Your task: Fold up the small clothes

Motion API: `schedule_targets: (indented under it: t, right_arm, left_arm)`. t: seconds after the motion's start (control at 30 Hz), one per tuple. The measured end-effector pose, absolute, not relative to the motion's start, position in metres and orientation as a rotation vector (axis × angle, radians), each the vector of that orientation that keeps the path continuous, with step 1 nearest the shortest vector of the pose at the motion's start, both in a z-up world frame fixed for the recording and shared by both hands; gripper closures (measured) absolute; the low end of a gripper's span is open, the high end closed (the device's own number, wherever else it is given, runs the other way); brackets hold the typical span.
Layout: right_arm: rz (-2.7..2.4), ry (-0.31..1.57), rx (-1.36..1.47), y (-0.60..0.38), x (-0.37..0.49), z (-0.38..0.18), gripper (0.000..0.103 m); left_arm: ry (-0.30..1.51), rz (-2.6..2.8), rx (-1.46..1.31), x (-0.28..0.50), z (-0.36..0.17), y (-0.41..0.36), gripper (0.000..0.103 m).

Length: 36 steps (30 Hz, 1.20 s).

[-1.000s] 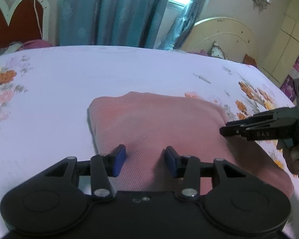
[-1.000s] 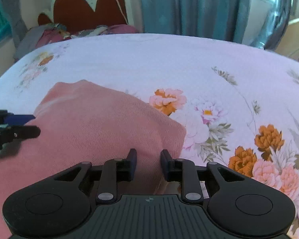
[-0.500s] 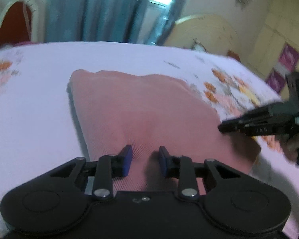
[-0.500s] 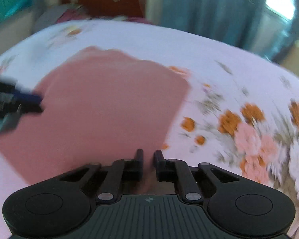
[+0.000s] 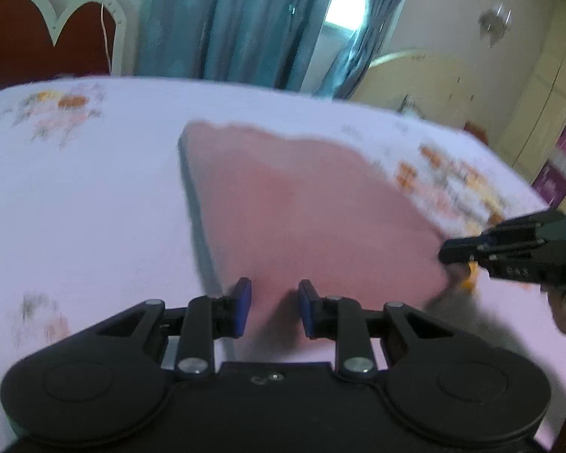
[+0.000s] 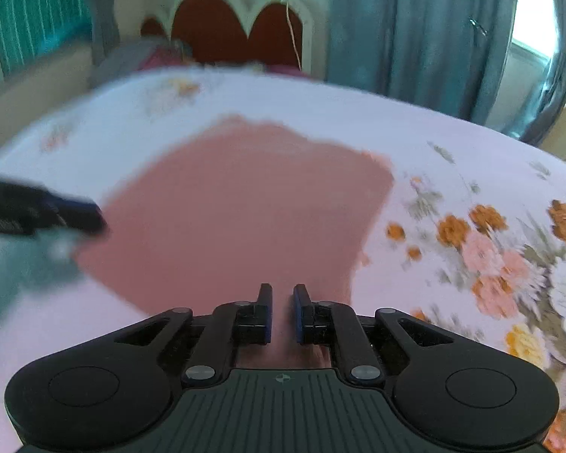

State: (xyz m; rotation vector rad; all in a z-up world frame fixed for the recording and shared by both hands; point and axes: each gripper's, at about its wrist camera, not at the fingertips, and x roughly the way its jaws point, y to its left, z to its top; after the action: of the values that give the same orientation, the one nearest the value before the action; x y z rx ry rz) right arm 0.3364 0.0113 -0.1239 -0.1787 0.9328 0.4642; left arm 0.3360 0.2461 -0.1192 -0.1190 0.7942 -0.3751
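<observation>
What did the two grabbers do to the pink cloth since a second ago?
Both narrowed onto its near edge: the left gripper and right gripper now pinch the pink cloth and pull it across the bed sheet, so more of it shows stretched out. The cloth stays on the bed.

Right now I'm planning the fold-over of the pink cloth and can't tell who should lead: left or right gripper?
Probably neither alone. The left gripper and the right gripper each pinch a near corner of the pink cloth, so both seem equally placed to carry the near edge across the floral bedsheet together.
</observation>
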Motion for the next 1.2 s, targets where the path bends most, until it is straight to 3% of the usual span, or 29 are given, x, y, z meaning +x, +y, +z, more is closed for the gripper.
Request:
schedule_targets:
  t: [0.33,0.53,0.63,0.67,0.7,0.73,0.77,0.8,0.83,1.2]
  right_arm:
    - [0.375,0.964,-0.058,-0.013,0.330,-0.161,0.092]
    - [0.372,0.924,0.009,-0.021,0.296,-0.119,0.092]
    - [0.379,0.911,0.009,-0.025,0.269,-0.098,0.092]
    - [0.380,0.913,0.013,-0.026,0.262,-0.092,0.092]
    - [0.377,0.910,0.016,-0.027,0.253,-0.085,0.092]
    - [0.370,0.898,0.021,-0.029,0.244,-0.079,0.086]
    - [0.357,0.894,0.026,-0.031,0.236,-0.073,0.044]
    - [0.339,0.892,0.028,-0.032,0.230,-0.069,0.013]
    - [0.310,0.868,0.025,-0.034,0.220,-0.062,0.001]
    - [0.198,0.792,-0.014,-0.036,0.133,-0.016,0.000]
  left_arm:
    - [0.803,-0.271,-0.110,0.319,-0.134,0.243,0.075]
    - [0.784,-0.239,-0.111,0.277,-0.099,0.226,0.076]
    - [0.759,-0.217,-0.105,0.253,-0.082,0.209,0.061]
    - [0.746,-0.211,-0.097,0.245,-0.076,0.203,0.046]
    - [0.729,-0.200,-0.088,0.238,-0.072,0.197,0.022]
    - [0.704,-0.181,-0.075,0.229,-0.067,0.192,0.010]
    - [0.674,-0.154,-0.054,0.218,-0.062,0.185,0.001]
    - [0.662,-0.141,-0.037,0.211,-0.059,0.180,0.000]
    - [0.670,-0.132,-0.022,0.204,-0.056,0.175,0.000]
    - [0.607,-0.137,0.003,0.117,-0.010,0.145,0.000]
